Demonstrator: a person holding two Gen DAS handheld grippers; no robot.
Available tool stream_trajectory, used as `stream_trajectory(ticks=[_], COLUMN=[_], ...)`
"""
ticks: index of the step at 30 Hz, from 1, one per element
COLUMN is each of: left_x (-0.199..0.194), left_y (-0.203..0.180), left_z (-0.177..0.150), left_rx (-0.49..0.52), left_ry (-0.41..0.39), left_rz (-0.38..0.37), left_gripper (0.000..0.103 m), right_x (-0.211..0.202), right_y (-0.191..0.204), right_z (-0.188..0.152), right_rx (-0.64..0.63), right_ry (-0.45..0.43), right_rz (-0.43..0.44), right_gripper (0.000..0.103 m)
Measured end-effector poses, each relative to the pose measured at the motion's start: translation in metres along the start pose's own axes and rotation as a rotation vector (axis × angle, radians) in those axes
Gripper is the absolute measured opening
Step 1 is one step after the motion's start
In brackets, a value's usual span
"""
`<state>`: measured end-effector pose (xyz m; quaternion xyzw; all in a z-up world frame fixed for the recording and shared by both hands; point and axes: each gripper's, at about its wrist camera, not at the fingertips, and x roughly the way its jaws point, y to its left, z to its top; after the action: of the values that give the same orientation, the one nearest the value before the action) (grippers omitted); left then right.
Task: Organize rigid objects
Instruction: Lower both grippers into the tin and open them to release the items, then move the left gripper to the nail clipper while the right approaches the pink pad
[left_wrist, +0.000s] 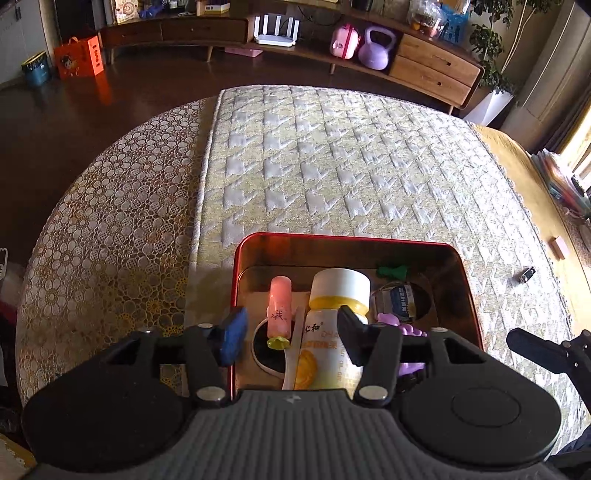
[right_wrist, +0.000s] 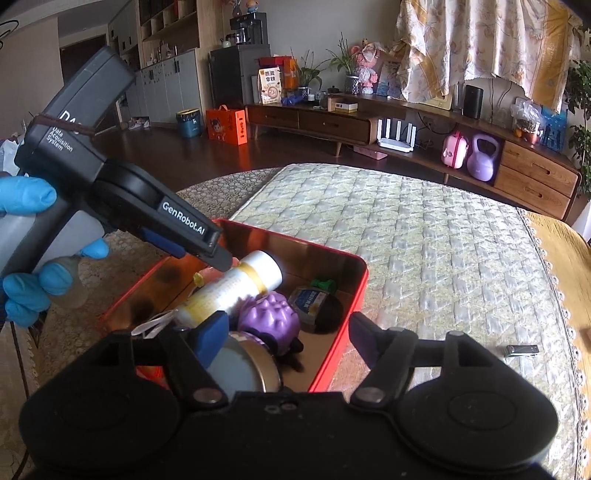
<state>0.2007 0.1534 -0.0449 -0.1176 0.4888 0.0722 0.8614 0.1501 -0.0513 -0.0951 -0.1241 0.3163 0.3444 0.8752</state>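
A red tin box (left_wrist: 236, 280) lies on the quilted cover and holds several items. Among them are a white bottle (left_wrist: 332, 332) with a yellow band, a pink tube (left_wrist: 279, 310), a purple spiky ball (right_wrist: 267, 317), a small blue-labelled jar (left_wrist: 397, 299) and a green piece (left_wrist: 391, 271). My left gripper (left_wrist: 291, 336) hangs open over the tin's left part; the tube and bottle lie below its jaws, not pressed. A blue-gloved hand (right_wrist: 26, 199) holds it. My right gripper (right_wrist: 286, 336) is open above the tin's near corner, over the ball and a round metal lid (right_wrist: 240, 365).
A metal nail clipper (right_wrist: 522, 349) lies on the quilted cover (left_wrist: 332, 166) right of the tin, and a small pink block (left_wrist: 557, 245) sits further right. Beyond are a wooden cabinet (right_wrist: 535, 177), a purple kettlebell (right_wrist: 482, 157) and an orange bag (right_wrist: 226, 125).
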Motion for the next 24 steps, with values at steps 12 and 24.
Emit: stream_trajectory(ticks=[12, 24], left_x=[-0.049, -0.066], left_y=[-0.044, -0.113], left_z=[-0.02, -0.041], left_rx=[0.112, 0.233], left_ry=[-0.114, -0.186], left_rz=[-0.006, -0.043], left_gripper=[0.073, 0.08], right_x=[-0.058, -0.108], right_y=[-0.017, -0.065], right_z=[-0.012, -0.03], right_rx=[0.07, 0.156], right_ry=[-0.073, -0.113], right_rz=[-0.015, -0.156], right_gripper=[0.091, 0.103])
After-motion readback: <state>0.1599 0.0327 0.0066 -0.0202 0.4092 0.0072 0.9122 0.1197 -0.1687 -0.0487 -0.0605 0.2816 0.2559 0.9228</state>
